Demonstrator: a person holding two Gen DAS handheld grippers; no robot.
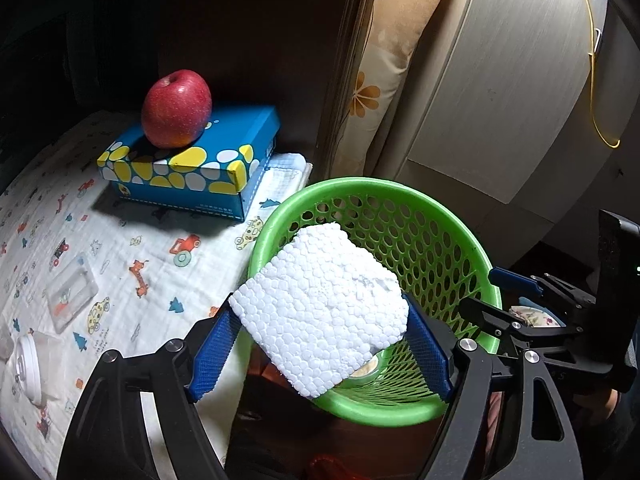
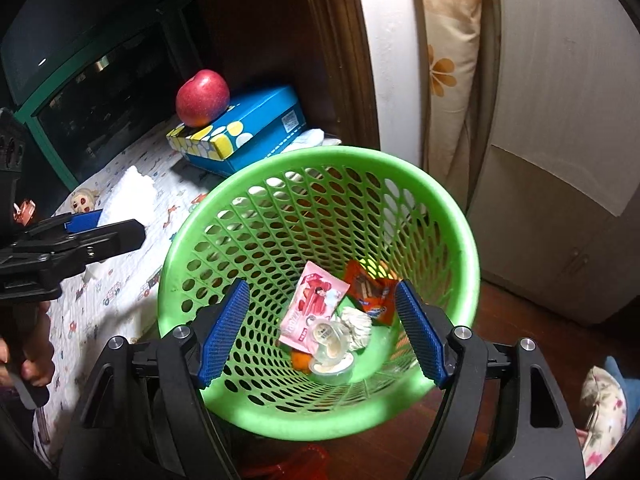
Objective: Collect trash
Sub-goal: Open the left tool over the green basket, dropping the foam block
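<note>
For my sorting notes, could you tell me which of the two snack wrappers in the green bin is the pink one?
It is the pink wrapper lying left of the orange wrapper at the bottom of the green bin, with a clear cup partly overlapping its lower end.

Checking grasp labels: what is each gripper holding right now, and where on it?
Left gripper clamps the white foam block by its two opposite side edges, over the green basket. Right gripper is open and holds nothing.
</note>
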